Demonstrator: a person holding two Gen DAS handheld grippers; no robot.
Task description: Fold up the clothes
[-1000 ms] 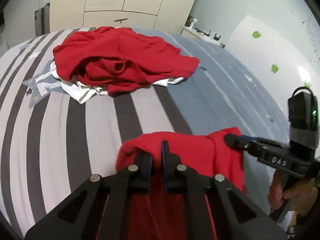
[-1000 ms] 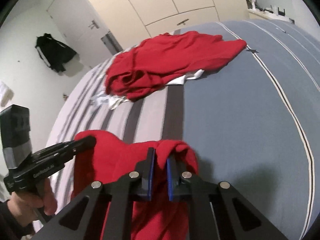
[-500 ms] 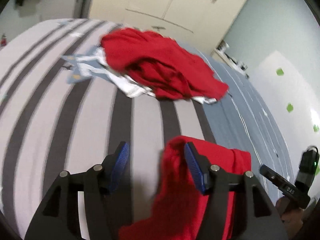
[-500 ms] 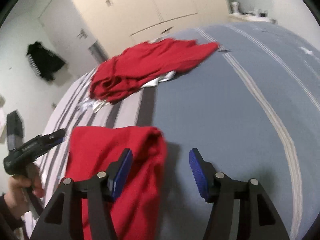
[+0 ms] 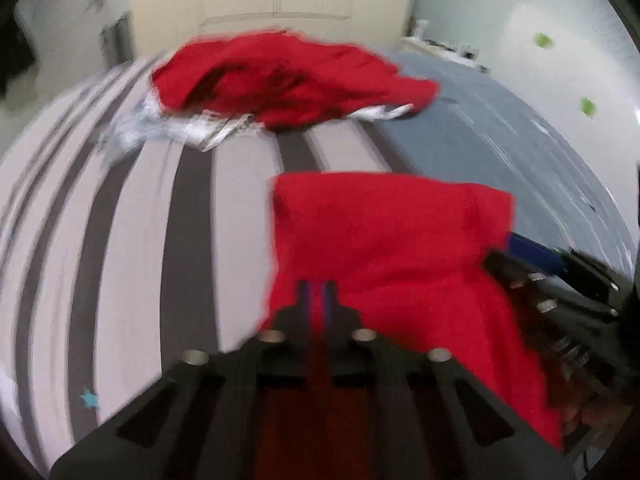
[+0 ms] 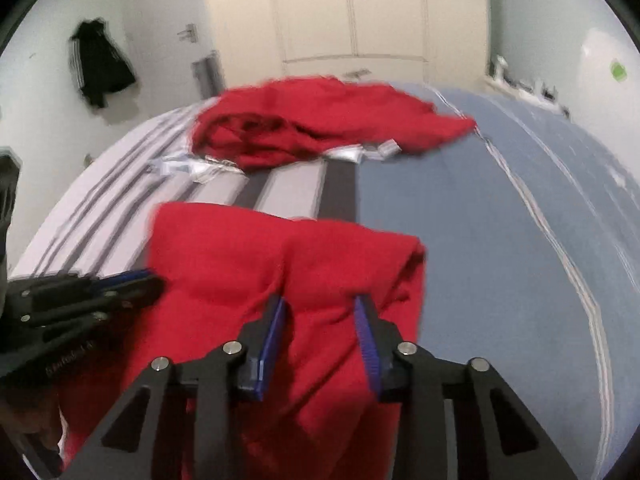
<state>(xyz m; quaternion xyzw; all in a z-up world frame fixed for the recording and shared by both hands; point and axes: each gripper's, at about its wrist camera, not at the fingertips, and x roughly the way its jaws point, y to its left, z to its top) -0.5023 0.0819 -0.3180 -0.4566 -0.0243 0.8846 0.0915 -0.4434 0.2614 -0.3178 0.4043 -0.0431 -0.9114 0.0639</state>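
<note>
A red garment (image 5: 384, 240) lies folded over on the striped bed in front of both grippers; it also shows in the right wrist view (image 6: 288, 264). My left gripper (image 5: 316, 292) is shut on the near part of its cloth. My right gripper (image 6: 320, 308) is open, its fingers straddling a ridge of the same garment near its right side. The right gripper shows in the left wrist view (image 5: 520, 252) at the garment's right edge. The left gripper shows in the right wrist view (image 6: 140, 280) at its left edge.
A heap of crumpled red clothes (image 5: 288, 76) over white cloth (image 5: 192, 128) lies at the far side of the bed (image 5: 120, 220). Cream wardrobes (image 6: 352, 12) stand behind. A black jacket (image 6: 100, 64) hangs on the left wall.
Both grippers let go of the garment half a second ago. Since then my left gripper has shut on the cloth again and my right gripper has narrowed over it. Both views are blurred by motion.
</note>
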